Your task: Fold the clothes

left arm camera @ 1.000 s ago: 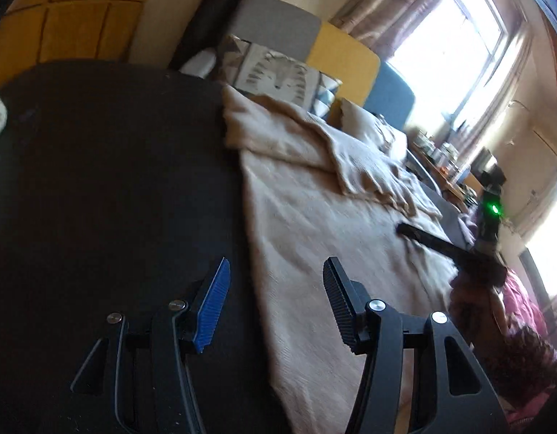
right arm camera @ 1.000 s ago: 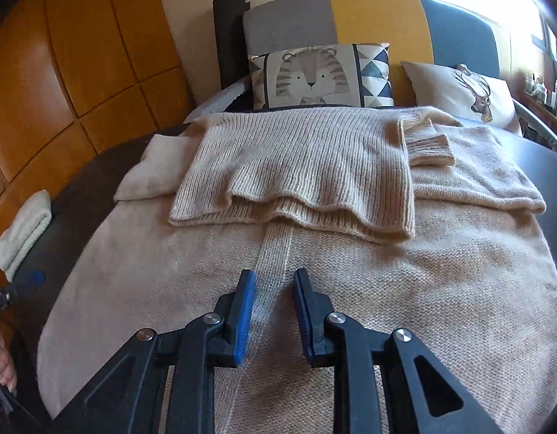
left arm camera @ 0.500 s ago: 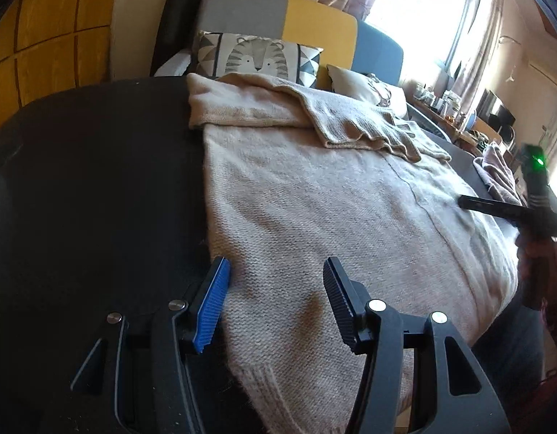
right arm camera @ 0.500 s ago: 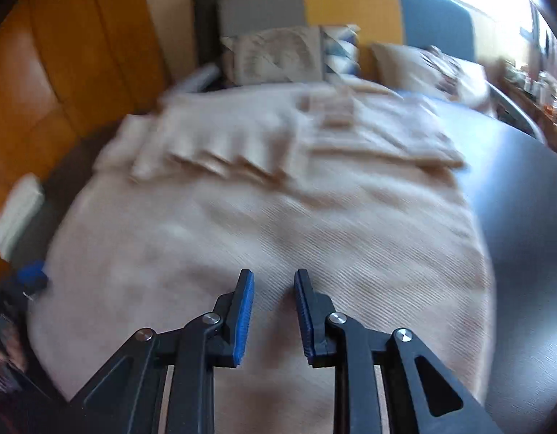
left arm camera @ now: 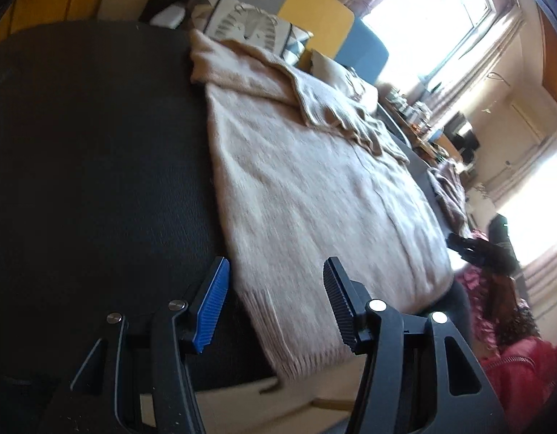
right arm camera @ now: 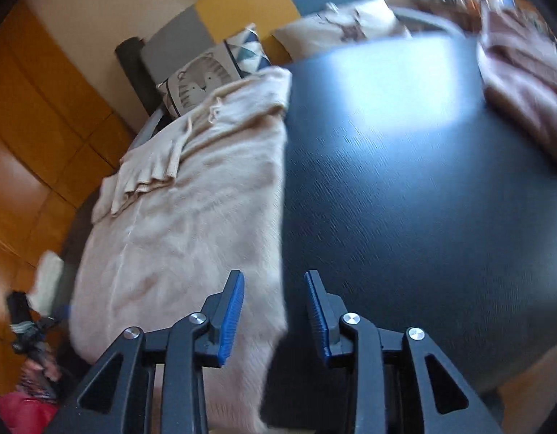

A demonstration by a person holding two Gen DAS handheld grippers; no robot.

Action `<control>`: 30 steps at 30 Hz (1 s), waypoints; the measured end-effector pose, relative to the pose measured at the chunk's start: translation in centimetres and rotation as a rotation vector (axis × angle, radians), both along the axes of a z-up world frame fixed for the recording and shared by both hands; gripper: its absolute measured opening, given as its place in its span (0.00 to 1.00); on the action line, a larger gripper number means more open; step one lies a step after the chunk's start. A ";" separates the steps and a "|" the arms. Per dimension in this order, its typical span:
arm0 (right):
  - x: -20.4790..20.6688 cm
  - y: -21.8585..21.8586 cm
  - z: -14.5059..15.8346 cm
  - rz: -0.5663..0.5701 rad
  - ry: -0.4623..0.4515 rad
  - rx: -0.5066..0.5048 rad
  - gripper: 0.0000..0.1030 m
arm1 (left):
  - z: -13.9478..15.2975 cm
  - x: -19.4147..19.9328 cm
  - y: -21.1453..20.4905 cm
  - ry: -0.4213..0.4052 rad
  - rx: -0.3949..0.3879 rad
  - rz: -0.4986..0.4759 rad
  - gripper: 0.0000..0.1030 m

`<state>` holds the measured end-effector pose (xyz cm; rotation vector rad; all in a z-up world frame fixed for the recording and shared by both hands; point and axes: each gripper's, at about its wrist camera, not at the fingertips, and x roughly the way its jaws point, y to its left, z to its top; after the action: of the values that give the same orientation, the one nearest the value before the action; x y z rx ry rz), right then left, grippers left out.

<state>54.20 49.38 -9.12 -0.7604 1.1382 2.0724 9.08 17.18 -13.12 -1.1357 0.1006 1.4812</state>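
Observation:
A beige knit sweater (left arm camera: pixel 314 188) lies spread on a round black table (left arm camera: pixel 97 181), its upper part folded down over the body at the far end. My left gripper (left arm camera: pixel 274 300) stands open over the sweater's near left corner and ribbed hem, not pressing it. My right gripper (right arm camera: pixel 274 307) hovers over the sweater's (right arm camera: pixel 191 224) near right corner where cloth meets table (right arm camera: pixel 405 199); its jaws are opening and grip nothing. In the left wrist view the right gripper's black fingers (left arm camera: pixel 466 246) show beyond the sweater's far side.
A sofa with grey, yellow and blue back panels (right arm camera: pixel 242 3) and a tiger cushion (right arm camera: pixel 202 79) stands behind the table. A pinkish garment (right arm camera: pixel 520 83) lies at the table's far right. Orange wall panels (right arm camera: pixel 32 115) are at left. A white cloth (right arm camera: pixel 48 275) sits near the left gripper.
My right gripper swept right from the sweater's middle to its right edge, rolled, and its jaws widened. The left gripper shifted slightly along the sweater's left hem corner, still open.

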 end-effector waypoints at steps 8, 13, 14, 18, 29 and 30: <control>2.2 0.4 -2.7 0.050 0.274 -0.251 0.35 | -1.7 -2.0 -1.0 -0.312 0.043 -0.037 0.67; 1.6 0.2 -4.2 0.117 0.386 -0.360 0.35 | -2.2 -2.6 -0.5 -0.397 0.037 -0.067 0.67; 1.4 0.2 -4.2 0.130 0.391 -0.366 0.35 | -2.2 -2.6 -0.2 -0.399 0.029 -0.084 0.68; 0.6 0.2 -4.4 0.171 0.409 -0.394 0.35 | -1.8 -2.7 1.2 -0.398 -0.010 -0.118 0.68; -3.5 -0.5 -4.0 0.300 0.316 -0.466 0.35 | -1.7 -2.0 2.2 -0.373 -0.072 -0.207 0.68; -3.8 -0.6 -4.1 0.320 0.309 -0.471 0.35 | -1.8 -1.8 2.2 -0.374 -0.070 -0.214 0.68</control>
<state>50.37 48.75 -13.20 -0.9062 1.8199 2.2641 7.27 19.40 -14.87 -1.3949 0.0136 1.0662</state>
